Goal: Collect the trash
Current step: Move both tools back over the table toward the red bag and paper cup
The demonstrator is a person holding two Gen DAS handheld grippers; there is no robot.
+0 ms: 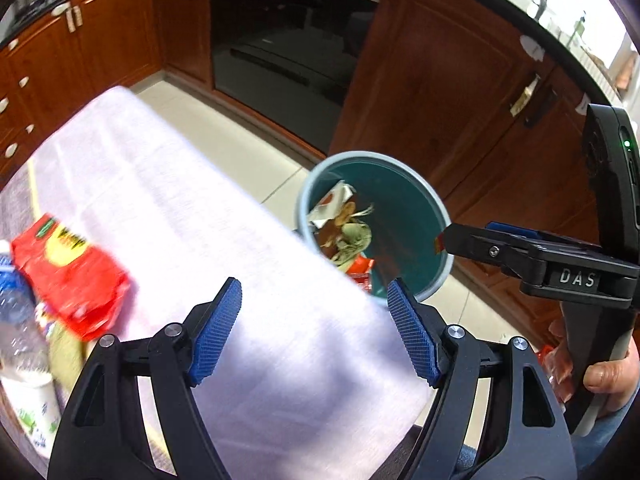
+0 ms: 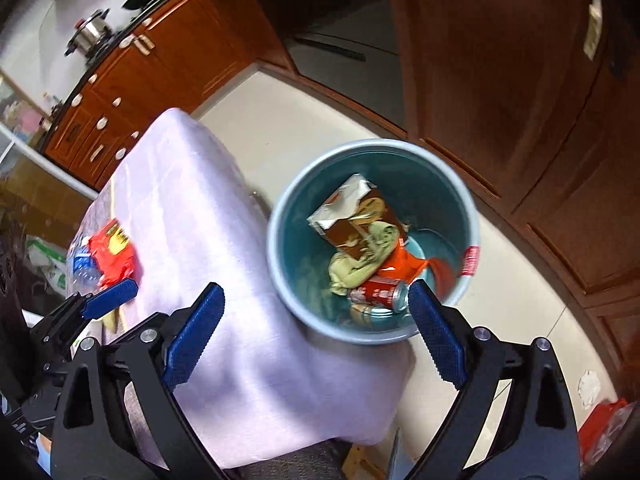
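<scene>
A round teal bin [image 1: 424, 280] stands on the floor beside the table. It holds a brown-and-white carton [image 2: 352, 216], a green crumpled piece [image 2: 360, 264], an orange wrapper [image 2: 404, 266] and a red can [image 2: 380, 292]. On the lilac tablecloth [image 1: 192, 208] lie a red snack packet [image 1: 68, 276] and a clear water bottle [image 1: 16, 312]. My left gripper [image 1: 316, 332] hangs open over the cloth, nothing between its pads. My right gripper [image 2: 316, 334] is open too, empty, over the table edge and the bin's near rim. Its tip [image 1: 446, 240] reaches over the bin.
Wooden kitchen cabinets [image 1: 436, 92] and a dark oven [image 1: 280, 44] stand behind the bin across a pale tiled floor [image 2: 304, 112]. A white printed cup [image 1: 32, 408] sits at the table's left. A pot [image 2: 90, 32] is on the stove. Red bags [image 2: 604, 420] lie on the floor.
</scene>
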